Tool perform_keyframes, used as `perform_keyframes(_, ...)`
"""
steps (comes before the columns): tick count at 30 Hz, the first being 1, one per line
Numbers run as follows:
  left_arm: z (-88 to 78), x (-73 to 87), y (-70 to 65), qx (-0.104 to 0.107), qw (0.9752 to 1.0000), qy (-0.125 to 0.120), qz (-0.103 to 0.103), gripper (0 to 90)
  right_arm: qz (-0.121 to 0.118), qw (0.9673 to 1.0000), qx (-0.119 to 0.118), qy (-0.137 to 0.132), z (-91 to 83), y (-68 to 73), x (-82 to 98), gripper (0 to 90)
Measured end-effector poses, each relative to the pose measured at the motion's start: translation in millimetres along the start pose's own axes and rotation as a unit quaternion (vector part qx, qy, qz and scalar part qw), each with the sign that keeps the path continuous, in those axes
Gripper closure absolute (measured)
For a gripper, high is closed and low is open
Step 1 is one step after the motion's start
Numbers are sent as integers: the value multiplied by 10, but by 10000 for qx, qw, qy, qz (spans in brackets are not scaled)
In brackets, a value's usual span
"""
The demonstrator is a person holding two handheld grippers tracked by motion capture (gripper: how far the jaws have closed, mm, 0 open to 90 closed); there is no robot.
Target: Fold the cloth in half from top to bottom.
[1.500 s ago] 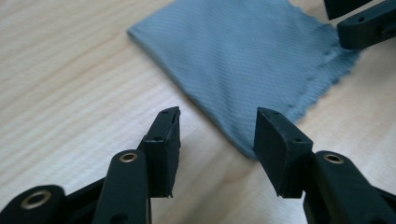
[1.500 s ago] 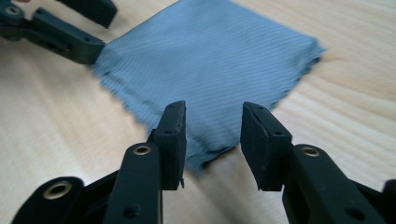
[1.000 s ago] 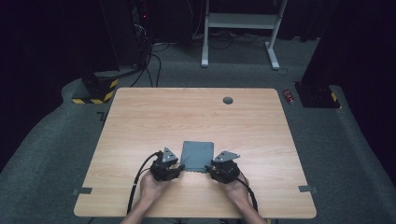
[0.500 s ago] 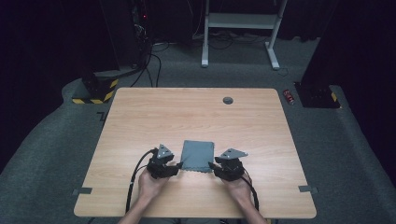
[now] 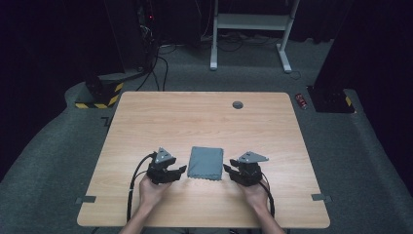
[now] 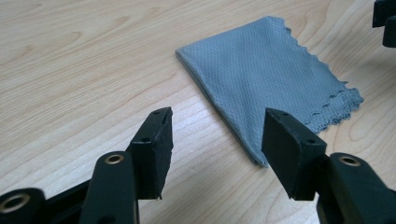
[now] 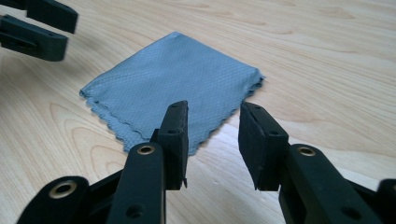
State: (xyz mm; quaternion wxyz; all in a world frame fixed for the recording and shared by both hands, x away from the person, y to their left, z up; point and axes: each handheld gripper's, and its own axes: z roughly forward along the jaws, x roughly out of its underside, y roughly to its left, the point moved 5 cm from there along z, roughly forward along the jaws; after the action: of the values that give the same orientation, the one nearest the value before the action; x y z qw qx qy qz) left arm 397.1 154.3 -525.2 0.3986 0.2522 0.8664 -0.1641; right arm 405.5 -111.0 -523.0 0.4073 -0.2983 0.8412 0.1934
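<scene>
Both your grippers have backed off the folded grey cloth [image 5: 206,163] since a second ago. Your left gripper [image 6: 215,135] has just been opening, nothing between its jaws; your right gripper [image 7: 212,140] is spread and empty too. Cloth lies flat between them on the table [image 5: 195,117], looking released on purpose. Nothing's in the way, just a small round cap [image 5: 237,105] far off.

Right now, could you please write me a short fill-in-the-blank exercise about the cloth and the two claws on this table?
1. The folded grey woven cloth lies flat on the light ____ table.
2. The cloth lies ____ the left claw and the right claw.
3. Both claws are ____, gripping nothing.
4. The cloth's zigzag edge faces the ____ claw.

Missing words: wooden; between; open; right
</scene>
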Motion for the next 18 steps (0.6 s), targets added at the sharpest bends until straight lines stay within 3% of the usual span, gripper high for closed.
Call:
perform_keyframes(13,-195,32,197,-83,9990,-276,-354,430,165,9994,185,-233,-227,-178,1,631)
perform_keyframes(18,-225,57,240,-147,9988,-305,-359,428,199,9989,265,-322,-302,-226,15,631)
